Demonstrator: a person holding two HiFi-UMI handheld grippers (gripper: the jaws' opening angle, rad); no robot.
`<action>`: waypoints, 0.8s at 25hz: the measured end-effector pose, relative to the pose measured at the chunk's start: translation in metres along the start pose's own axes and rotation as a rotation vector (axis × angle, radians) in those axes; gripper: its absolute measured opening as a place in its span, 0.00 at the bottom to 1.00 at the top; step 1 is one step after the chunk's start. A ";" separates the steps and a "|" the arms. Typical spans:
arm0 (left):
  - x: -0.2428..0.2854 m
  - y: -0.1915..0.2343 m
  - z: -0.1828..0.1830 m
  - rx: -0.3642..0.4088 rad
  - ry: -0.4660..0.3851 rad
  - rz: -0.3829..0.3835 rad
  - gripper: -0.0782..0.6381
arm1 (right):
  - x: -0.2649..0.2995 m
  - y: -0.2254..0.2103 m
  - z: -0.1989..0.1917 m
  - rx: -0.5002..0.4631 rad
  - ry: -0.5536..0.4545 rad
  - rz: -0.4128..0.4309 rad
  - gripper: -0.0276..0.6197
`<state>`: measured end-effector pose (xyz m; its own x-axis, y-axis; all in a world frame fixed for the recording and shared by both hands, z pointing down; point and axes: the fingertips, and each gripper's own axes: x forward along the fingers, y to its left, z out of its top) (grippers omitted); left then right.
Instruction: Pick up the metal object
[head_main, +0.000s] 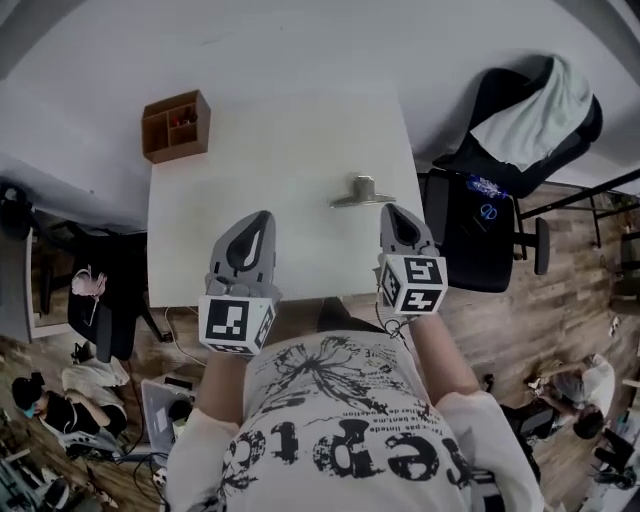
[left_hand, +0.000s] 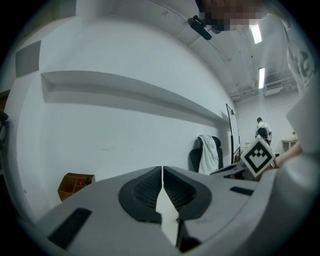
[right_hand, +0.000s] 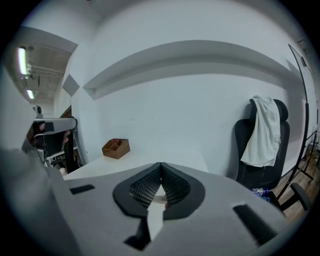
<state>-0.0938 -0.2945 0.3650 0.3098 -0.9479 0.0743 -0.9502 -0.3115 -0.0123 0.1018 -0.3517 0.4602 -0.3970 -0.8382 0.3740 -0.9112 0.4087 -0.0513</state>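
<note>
A metal door-handle-shaped object (head_main: 361, 191) lies on the white table (head_main: 270, 160), right of centre near the right edge. My right gripper (head_main: 392, 212) hovers just on the near side of it, jaws shut and empty. In the right gripper view a sliver of the metal object (right_hand: 159, 198) shows through the gap behind the closed jaws (right_hand: 161, 167). My left gripper (head_main: 262, 222) is over the table's near middle, shut with nothing in it; in the left gripper view its jaws (left_hand: 162, 172) meet along one line.
A brown wooden organiser box (head_main: 176, 125) sits at the table's far left corner. A black office chair (head_main: 520, 130) with a pale cloth stands right of the table. People sit on the floor at the lower left and lower right.
</note>
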 end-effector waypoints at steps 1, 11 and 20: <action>0.012 0.003 0.001 -0.002 0.000 0.007 0.13 | 0.014 -0.006 0.001 0.002 0.011 0.010 0.03; 0.091 0.031 -0.017 0.009 0.032 0.000 0.13 | 0.113 -0.028 -0.038 0.043 0.211 0.085 0.09; 0.116 0.057 -0.058 -0.016 0.180 -0.070 0.13 | 0.155 -0.037 -0.101 0.052 0.410 0.007 0.37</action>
<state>-0.1145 -0.4185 0.4307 0.3653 -0.8962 0.2517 -0.9274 -0.3738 0.0150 0.0852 -0.4602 0.6137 -0.3358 -0.6180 0.7109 -0.9173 0.3860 -0.0978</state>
